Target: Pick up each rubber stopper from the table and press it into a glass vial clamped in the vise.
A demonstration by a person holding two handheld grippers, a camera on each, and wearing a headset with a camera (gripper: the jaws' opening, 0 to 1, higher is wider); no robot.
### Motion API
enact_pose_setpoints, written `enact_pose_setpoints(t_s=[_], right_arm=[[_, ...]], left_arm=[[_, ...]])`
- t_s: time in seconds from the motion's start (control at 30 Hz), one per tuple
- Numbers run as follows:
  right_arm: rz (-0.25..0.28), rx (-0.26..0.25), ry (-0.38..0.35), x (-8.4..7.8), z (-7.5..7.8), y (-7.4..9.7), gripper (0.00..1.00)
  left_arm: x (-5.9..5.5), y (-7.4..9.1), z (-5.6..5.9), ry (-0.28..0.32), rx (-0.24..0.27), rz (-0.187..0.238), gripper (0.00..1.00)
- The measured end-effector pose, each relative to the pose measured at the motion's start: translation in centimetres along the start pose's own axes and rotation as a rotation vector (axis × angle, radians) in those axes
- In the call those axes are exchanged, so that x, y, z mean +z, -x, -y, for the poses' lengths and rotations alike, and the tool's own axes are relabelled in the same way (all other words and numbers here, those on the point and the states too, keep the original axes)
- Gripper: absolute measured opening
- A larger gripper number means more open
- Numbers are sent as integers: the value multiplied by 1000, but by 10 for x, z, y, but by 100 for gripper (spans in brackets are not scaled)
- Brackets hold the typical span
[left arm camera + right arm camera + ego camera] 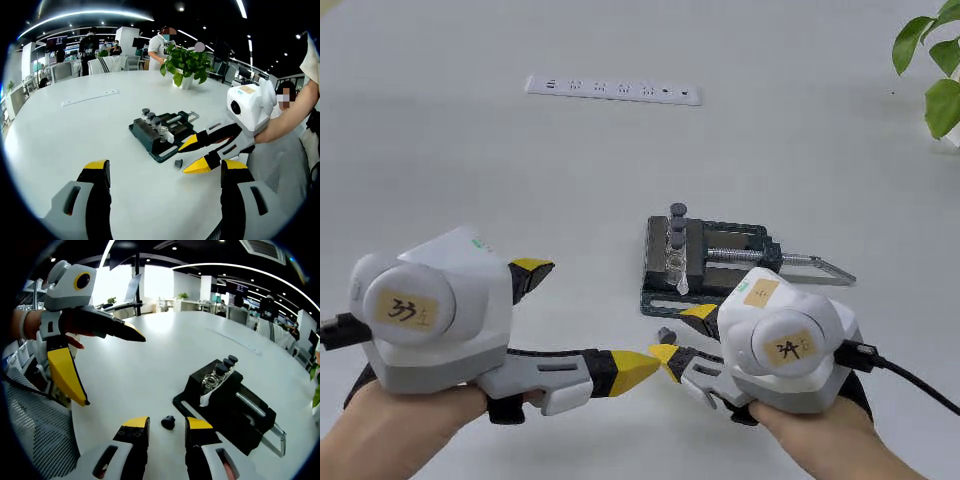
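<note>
Released jaws of the right gripper straddle a rubber stopper on the worktop; squeezing off-centre could flick it away.

Bright, even overhead light leaves the white desk nearly shadowless in the head view, with only a soft shadow beside the vise. Both gripper views bow strongly at the edges, and the ceiling light strips glare as curved streaks.

Table is carrying one vise that is holding four vials, three wearing stoppers and one open, with one loose stopper, one power strip and one plant sitting around it.
</note>
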State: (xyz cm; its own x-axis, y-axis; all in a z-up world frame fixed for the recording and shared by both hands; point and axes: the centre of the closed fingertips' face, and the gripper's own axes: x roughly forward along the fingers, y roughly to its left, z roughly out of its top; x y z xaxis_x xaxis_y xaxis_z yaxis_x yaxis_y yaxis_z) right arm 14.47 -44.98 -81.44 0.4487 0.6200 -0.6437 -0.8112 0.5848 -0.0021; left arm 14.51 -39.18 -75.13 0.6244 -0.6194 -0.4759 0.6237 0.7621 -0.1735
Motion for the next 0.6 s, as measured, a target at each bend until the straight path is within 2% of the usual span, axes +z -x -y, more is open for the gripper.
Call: enact_pose_setpoints(t_s=[0.2,0.4,0.6], right_arm=[[-35,6,-20,-11,2,-4,19],[-38,15,-20,-12,0,-5,13],[-39,2,-18,-12,3,-7,9]], left_arm=[[-1,0,1,5,3,-3,90],[-1,-1,3,6,2,-4,90],[-2,-1,3,8,0,-7,90]])
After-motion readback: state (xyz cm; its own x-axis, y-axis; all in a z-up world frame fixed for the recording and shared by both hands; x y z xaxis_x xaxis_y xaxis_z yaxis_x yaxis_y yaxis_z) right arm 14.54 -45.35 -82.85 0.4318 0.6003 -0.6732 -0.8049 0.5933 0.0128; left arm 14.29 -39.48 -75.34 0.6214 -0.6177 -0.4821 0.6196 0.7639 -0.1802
